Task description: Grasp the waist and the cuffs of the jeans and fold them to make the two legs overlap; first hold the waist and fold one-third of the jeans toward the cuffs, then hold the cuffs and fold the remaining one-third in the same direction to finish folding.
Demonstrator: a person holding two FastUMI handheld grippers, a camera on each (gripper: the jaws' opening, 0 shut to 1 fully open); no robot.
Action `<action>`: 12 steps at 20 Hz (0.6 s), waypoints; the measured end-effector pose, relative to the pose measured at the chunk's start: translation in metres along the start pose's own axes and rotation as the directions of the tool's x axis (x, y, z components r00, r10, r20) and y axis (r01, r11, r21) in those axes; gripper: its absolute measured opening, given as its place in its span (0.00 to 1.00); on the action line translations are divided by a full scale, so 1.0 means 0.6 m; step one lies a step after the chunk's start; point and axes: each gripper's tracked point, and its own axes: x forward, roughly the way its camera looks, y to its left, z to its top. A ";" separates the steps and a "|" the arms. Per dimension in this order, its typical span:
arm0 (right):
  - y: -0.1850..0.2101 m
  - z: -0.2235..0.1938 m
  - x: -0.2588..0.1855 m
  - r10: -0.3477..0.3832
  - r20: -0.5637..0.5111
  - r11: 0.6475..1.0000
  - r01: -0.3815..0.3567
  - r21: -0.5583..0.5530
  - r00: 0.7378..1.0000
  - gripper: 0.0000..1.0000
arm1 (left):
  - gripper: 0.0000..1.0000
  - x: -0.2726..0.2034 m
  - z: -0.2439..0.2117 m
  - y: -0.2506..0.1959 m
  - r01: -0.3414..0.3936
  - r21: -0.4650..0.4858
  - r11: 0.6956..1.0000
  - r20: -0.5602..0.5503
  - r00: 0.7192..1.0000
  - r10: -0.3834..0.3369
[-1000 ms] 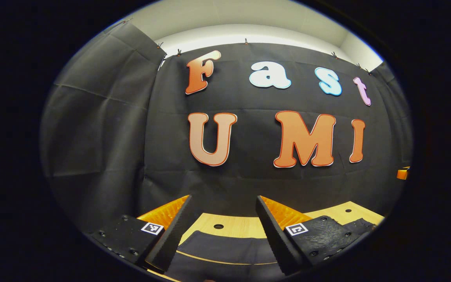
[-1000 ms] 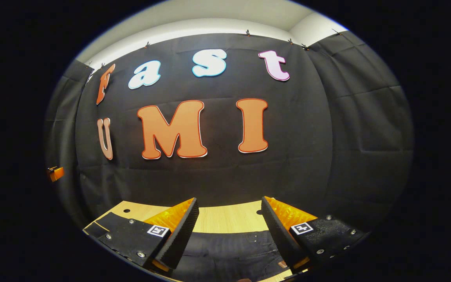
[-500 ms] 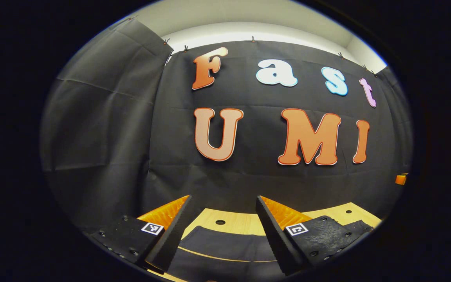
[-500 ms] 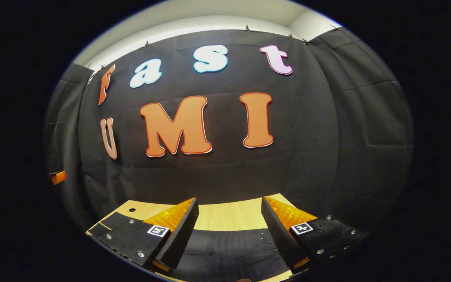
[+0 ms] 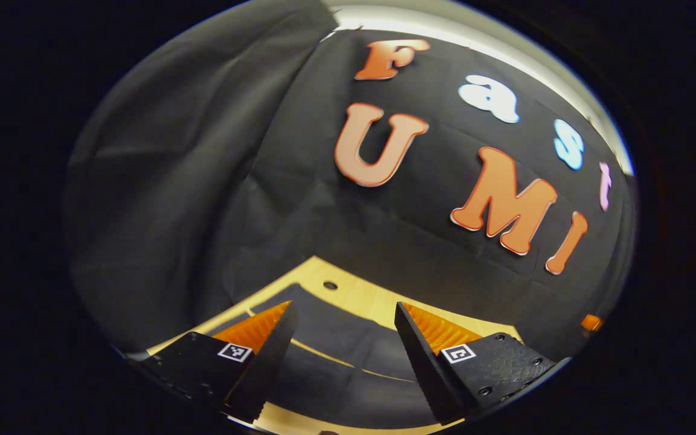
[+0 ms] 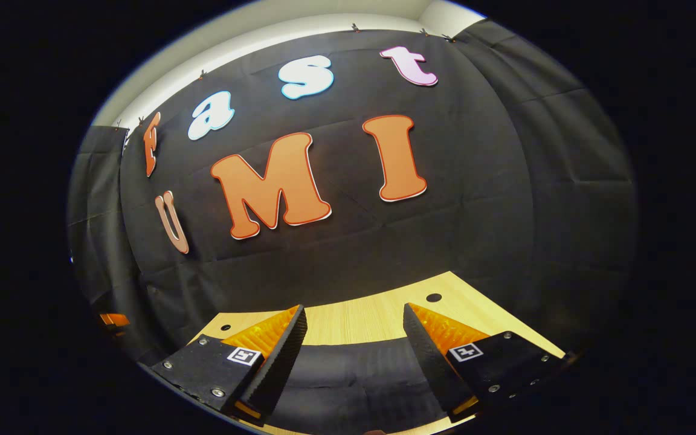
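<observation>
Dark jeans [image 5: 339,338] lie flat on the light wooden table [image 5: 360,296], with a thin pale seam line running across them in the left gripper view. My left gripper [image 5: 342,350] hangs open above the cloth, nothing between its fingers. In the right gripper view the jeans [image 6: 354,374] spread dark and slightly rippled below my right gripper [image 6: 353,353], which is also open and holds nothing. Which end of the jeans lies under each gripper is hard to tell.
The table [image 6: 366,317] has small round holes [image 6: 433,298] near its far edge and ends close to the black cloth wall. An orange part of the other gripper [image 5: 591,322] shows at the right edge of the left gripper view, and another [image 6: 112,319] at the left of the right gripper view.
Both views have tipped downward and rolled, so more table and jeans show. The left view swung most, tilting clockwise. Both grippers stay open.
</observation>
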 end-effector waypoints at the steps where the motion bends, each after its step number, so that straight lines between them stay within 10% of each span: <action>1: 0.002 -0.010 0.003 0.004 -0.017 1.000 -0.004 0.008 1.000 0.97 | 0.97 0.008 -0.026 0.026 -0.010 -0.095 0.995 -0.042 0.999 0.006; 7: -0.001 -0.073 0.008 0.029 -0.169 0.993 -0.009 0.117 0.985 0.97 | 0.98 0.017 -0.215 0.197 -0.297 -0.382 0.875 -0.303 0.935 0.185; 12: -0.025 -0.086 0.012 0.002 -0.206 0.987 0.031 0.157 0.978 0.97 | 0.98 0.009 -0.293 0.256 -0.451 -0.564 0.692 -0.438 0.874 0.212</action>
